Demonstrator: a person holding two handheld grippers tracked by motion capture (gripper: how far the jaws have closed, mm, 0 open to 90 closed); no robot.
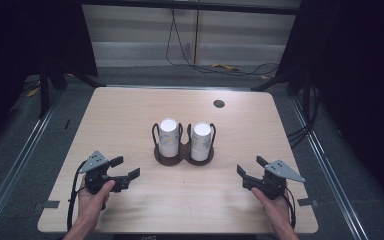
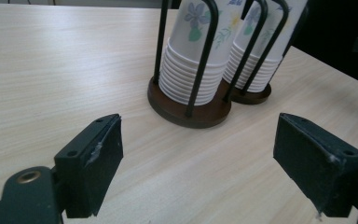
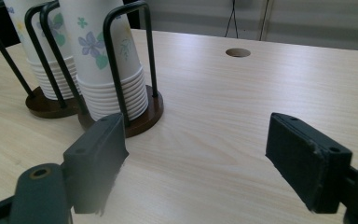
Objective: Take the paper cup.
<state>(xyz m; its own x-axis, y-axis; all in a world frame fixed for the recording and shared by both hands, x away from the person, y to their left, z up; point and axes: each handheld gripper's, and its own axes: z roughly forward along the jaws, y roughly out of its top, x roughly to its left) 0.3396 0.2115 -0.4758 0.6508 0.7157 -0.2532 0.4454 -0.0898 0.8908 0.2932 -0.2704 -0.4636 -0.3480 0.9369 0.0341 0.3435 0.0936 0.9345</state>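
While both tools rest wide and empty at the lower corners, left tool (image 1: 122,168) and right tool (image 1: 250,167) angle inward toward the two cup stacks (image 1: 169,137), which stand upside down in a wire holder (image 1: 183,157) mid-desk (image 1: 130,115), within equal reach

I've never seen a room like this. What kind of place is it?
Probably a lab or test room, not a home. A bare wooden table stands between dark curtains, cables trail across the floor, and someone holds a left gripper and a right gripper near two stacks of paper cups.
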